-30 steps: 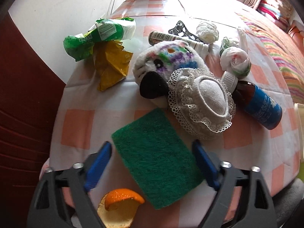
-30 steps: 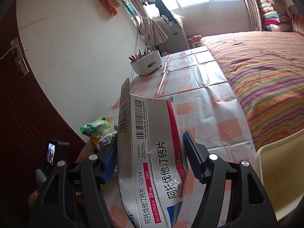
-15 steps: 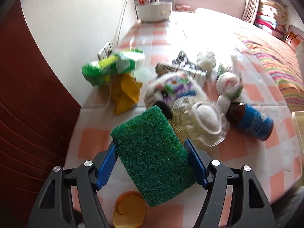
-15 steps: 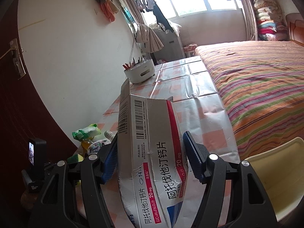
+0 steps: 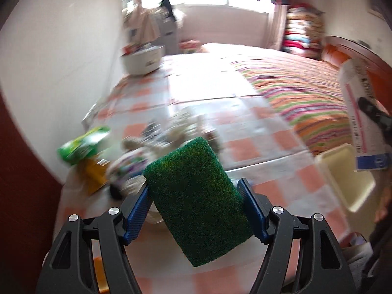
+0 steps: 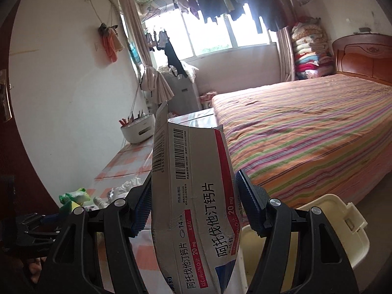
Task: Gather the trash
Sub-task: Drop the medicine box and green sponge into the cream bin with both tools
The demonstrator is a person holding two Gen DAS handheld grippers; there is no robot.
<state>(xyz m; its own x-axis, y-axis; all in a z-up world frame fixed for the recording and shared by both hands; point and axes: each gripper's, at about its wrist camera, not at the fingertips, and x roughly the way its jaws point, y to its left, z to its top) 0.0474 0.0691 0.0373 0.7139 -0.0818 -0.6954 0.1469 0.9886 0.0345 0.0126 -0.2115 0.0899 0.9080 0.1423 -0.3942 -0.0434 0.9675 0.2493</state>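
Both cameras ride just behind their own jaws, looking forward along them toward the window end of the room — the left view tilted down over the checked table (image 5: 247, 144), the right nearer level. Both catch the striped bed (image 6: 306, 132) and cream bin (image 5: 343, 174).

Left gripper (image 5: 194, 207): both blue ribbed pads press the long edges of a green scouring pad (image 5: 196, 201), which is gripped and lifted clear of the table, tilted, its far end up. Black jaw arms spread wide below.

Right gripper (image 6: 193, 203): blue pads clamp the two sides of a flattened medicine carton (image 6: 193, 196), held upright with its torn end uppermost. In the left wrist view this gripper shows only as a dark part at the right edge.
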